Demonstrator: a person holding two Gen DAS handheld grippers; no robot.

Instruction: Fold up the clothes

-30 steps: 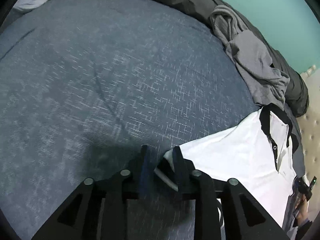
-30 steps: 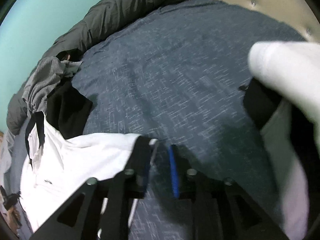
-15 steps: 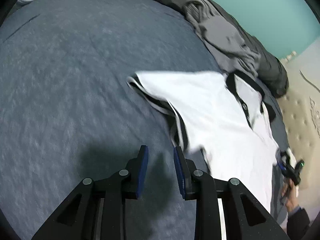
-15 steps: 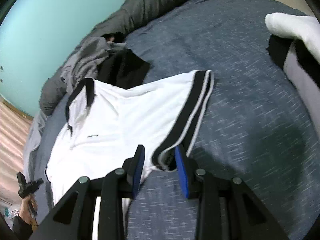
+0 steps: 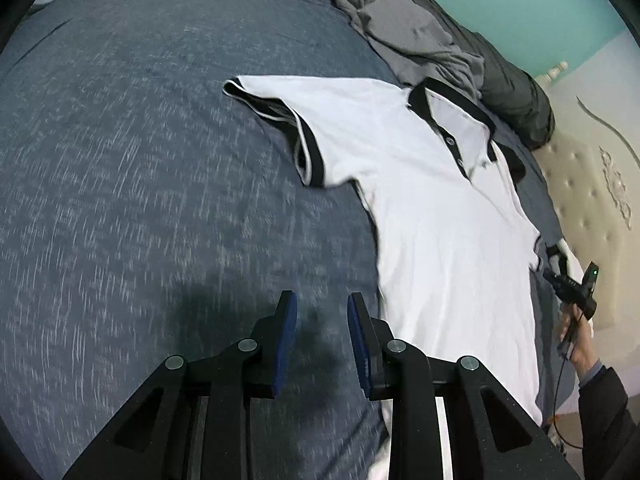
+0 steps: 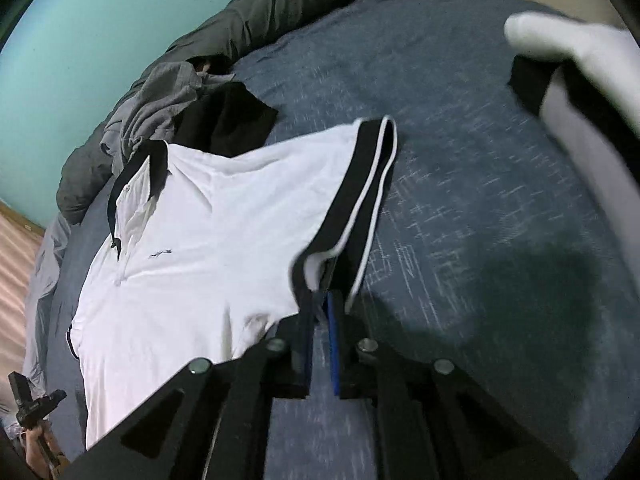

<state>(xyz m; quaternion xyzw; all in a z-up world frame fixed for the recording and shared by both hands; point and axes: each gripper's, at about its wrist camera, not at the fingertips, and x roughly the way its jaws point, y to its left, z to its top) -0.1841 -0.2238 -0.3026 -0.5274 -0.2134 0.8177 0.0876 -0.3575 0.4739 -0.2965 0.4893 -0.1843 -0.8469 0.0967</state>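
A white polo shirt (image 5: 436, 216) with black collar and black-banded sleeves lies spread front-up on the bed (image 5: 140, 184), across its blue-grey cover. The left tongs (image 5: 318, 316) hang over bare cover just beside the shirt's side edge, blue pads apart, nothing between them. The right tongs (image 6: 320, 308) are closing on the cuff of the near sleeve (image 6: 352, 208); the black-and-white band is bunched between the pads and lifted a little off the cover (the rest of the sleeve lies flat). Behind the collar sits a rumpled grey garment (image 5: 404, 36), against a dark quilt (image 6: 280, 4) along the teal wall (image 6: 100, 20). More black-and-white clothing (image 6: 576, 92) lies at the right.
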